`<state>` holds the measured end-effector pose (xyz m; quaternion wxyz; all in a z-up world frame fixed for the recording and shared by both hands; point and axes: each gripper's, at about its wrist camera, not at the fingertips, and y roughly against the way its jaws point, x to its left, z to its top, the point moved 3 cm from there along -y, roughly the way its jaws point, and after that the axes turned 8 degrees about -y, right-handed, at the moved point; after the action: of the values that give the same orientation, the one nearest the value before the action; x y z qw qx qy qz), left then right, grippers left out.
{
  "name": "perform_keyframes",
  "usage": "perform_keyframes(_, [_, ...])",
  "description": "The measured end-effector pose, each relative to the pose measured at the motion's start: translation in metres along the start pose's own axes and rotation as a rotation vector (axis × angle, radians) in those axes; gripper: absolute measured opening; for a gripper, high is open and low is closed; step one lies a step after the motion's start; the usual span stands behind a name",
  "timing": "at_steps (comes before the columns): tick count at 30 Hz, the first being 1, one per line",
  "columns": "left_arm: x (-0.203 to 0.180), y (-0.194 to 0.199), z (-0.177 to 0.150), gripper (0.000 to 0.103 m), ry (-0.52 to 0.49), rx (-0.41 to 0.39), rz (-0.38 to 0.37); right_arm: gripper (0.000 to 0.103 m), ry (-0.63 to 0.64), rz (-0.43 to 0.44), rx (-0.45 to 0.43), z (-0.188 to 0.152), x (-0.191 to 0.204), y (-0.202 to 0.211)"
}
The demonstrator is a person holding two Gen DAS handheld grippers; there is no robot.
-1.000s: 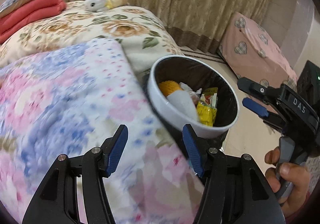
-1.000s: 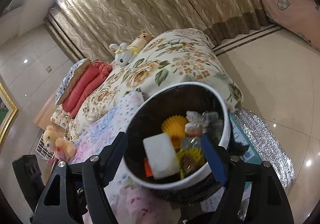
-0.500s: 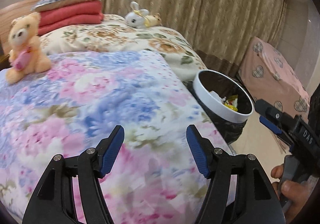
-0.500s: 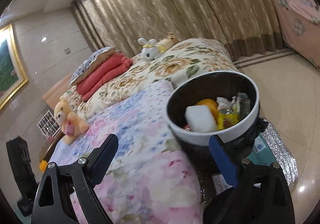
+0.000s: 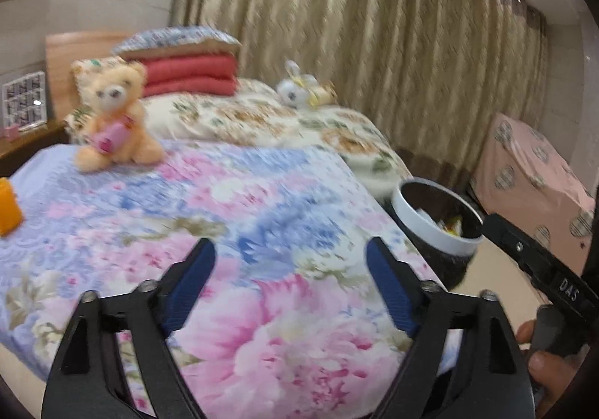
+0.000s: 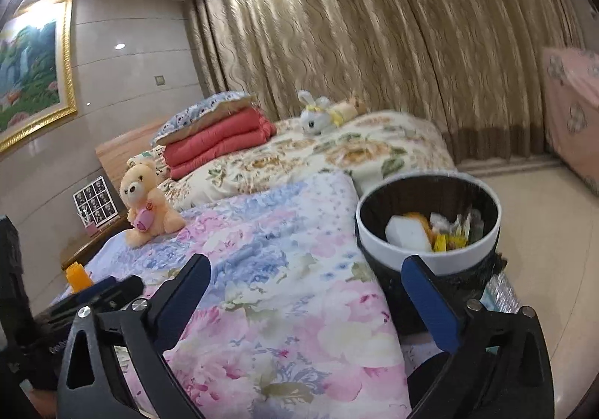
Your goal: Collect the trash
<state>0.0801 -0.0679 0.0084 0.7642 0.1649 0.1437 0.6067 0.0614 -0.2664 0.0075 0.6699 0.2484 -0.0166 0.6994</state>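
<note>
A white-rimmed bin [image 6: 464,254] with a black liner stands on the floor by the bed's right side. It holds a white block [image 6: 406,233], yellow wrappers [image 6: 449,241] and other scraps. My right gripper [image 6: 307,269] hangs over the floral quilt [image 6: 284,269] just left of the bin, jaws opening, nothing between them. My left gripper [image 5: 290,261] is also over the quilt [image 5: 262,216], jaws opening and empty, with the bin [image 5: 423,228] off to its right. A small orange object [image 5: 7,209] [image 6: 78,275] sits at the quilt's far left edge.
A teddy bear [image 5: 112,119] sits on the quilt near the headboard. Folded red blankets [image 5: 191,76] and a toy rabbit [image 5: 299,89] lie on the bed behind. A pink-covered box [image 5: 535,172] stands right of the bin. Curtains fill the back wall. A hand [image 5: 543,363] grips the right gripper's handle.
Both views have swung left from the bin toward the bed; the bin has slid to the right and farther off. Both grippers' jaws stand wider. The teddy bear and orange object have come into view.
</note>
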Motion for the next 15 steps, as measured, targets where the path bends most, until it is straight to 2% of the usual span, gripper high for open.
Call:
perform_keyframes(3, [0.006, 0.006, -0.002, 0.095, 0.014, -0.029, 0.024, 0.103, 0.033, 0.008, -0.03, -0.004, 0.005, 0.001])
perform_keyframes(15, [0.006, 0.01, -0.014, 0.095, -0.041, -0.053, 0.088, 0.103, 0.1, -0.023, -0.087, -0.017, 0.011, -0.001])
